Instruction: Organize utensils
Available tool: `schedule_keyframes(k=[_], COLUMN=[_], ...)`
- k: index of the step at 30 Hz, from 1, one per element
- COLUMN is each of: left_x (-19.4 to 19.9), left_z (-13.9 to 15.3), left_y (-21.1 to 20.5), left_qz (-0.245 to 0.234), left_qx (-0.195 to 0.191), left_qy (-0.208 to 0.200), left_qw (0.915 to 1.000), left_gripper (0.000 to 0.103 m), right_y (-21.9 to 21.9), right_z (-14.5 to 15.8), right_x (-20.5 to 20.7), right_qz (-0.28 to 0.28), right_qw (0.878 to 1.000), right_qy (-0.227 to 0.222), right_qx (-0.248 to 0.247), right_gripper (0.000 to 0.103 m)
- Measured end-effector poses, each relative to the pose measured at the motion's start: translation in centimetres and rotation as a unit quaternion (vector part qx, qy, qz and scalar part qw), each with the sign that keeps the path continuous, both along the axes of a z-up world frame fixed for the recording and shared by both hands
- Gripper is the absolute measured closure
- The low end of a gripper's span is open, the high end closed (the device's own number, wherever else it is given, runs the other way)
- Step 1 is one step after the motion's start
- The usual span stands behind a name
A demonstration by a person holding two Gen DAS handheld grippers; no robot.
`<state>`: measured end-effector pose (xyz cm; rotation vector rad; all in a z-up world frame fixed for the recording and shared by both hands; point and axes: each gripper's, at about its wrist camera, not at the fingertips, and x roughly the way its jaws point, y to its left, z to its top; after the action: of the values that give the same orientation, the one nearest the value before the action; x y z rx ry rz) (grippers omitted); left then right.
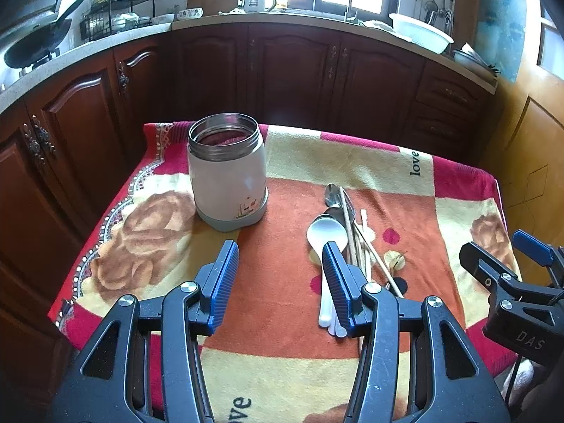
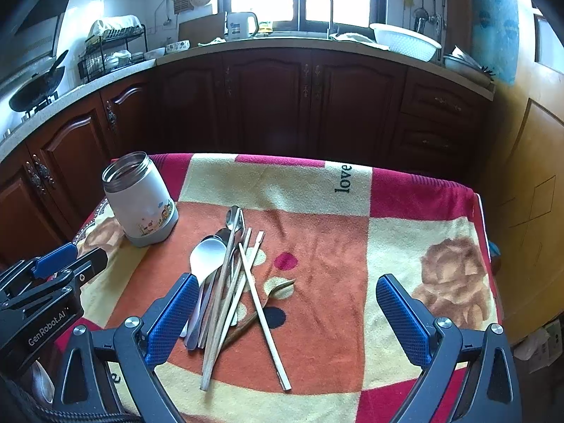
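A white open jar with a steel rim (image 1: 227,174) stands upright on the blanket-covered table at the back left; it also shows in the right wrist view (image 2: 139,199). A pile of utensils lies in the middle: a white plastic spoon (image 2: 206,257), metal spoons (image 2: 234,218), several wooden chopsticks (image 2: 229,292) and a small fork (image 2: 278,287). The pile also shows in the left wrist view (image 1: 338,232). My left gripper (image 1: 280,268) is open and empty, just left of the pile's handles. My right gripper (image 2: 285,308) is open wide and empty, above the handle end of the pile.
The table wears a red, orange and cream blanket (image 2: 317,243) that drops off at every edge. Dark wood kitchen cabinets (image 2: 268,102) with a worktop, sink tap and white basin (image 2: 405,40) stand behind. A yellow door (image 2: 528,176) is on the right.
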<state>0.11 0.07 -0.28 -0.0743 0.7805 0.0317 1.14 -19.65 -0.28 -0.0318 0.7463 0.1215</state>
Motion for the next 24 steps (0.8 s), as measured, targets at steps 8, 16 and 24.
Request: schedule_keyframes(k=[8,16,24], left_x=[0.14,0.28,0.45], left_z=[-0.24,-0.48,-0.91], left_y=[-0.08,-0.15,-0.2], left_qz=[-0.004,-0.004,-0.003], left_qx=[-0.002,-0.002,-0.001], left_qy=[0.0,0.003,0.011], left_qw=[1.0,1.0,0.9999], left_gripper=[0.054,0.054,0.054], right_y=[-0.02,-0.12,0.16], right_z=[-0.32,-0.64,-0.8], right_x=[0.25,0.38,0.31], right_qz=[0.0,0.004,0.005], right_qw=[1.0,1.0,1.0], right_qy=[0.0,-0.009,-0.016], right_qx=[-0.002,0.013,0.012], right_gripper=[0.003,0.003,0.003])
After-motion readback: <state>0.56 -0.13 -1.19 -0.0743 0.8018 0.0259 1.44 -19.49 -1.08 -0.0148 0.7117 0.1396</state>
